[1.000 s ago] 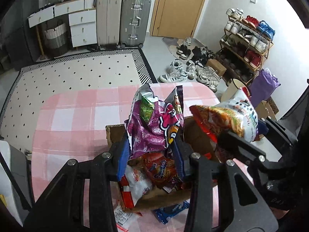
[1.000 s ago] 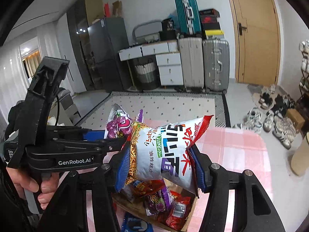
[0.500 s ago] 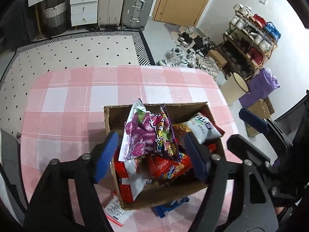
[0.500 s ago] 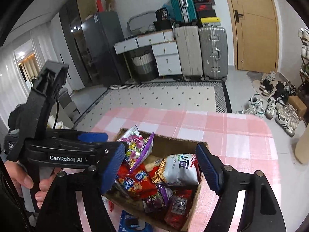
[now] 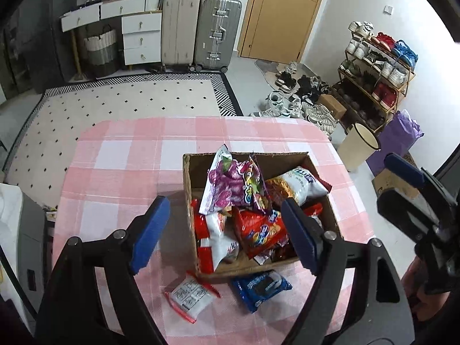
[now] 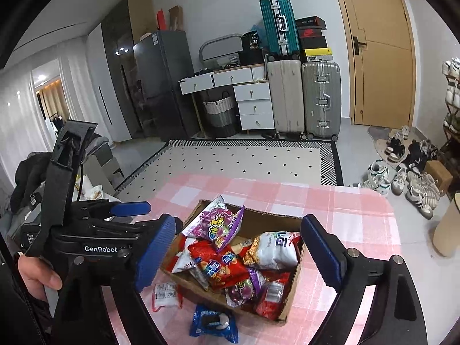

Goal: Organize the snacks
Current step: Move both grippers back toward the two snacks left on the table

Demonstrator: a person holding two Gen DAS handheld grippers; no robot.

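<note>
Above the table's near edge, left wrist view: left gripper (image 5: pixel 224 235) has just been opening; its jaws stand spread with nothing between them, no pad on any packet. One cardboard box (image 5: pixel 290 157) sits toward the table's (image 5: pixel 120 155) right side, heaped with snacks. On top: one purple candy bag (image 5: pixel 227 184) leaning upright, one white noodle bag (image 5: pixel 302 185) at the box's far right corner, one red biscuit bag (image 5: pixel 260 234) below them. Deeper packets are too tangled to count. Outside the box, by its near wall: one blue cookie pack (image 5: pixel 260 286) and one small white red-edged packet (image 5: pixel 191 296), both flat on the cloth. At the frame's right edge, the right gripper (image 5: pixel 414 184) is seen side-on.

Right wrist view: right gripper (image 6: pixel 240 251) has also just been opening; jaws wide apart, empty, framing the box (image 6: pixel 258 212). The noodle bag (image 6: pixel 273 251) lies free inside. A hand (image 6: pixel 34 273) holds the left gripper at the frame's left.

Judgement: both drops look finished; step in hand is the release. Two loose packets are left on the cloth. Next move calls for lowering a gripper at the near edge onto the cookie pack (image 6: pixel 214 323) or the packet (image 6: pixel 165 294); both lie flat, so a pinch from the side edges seems needed.
</note>
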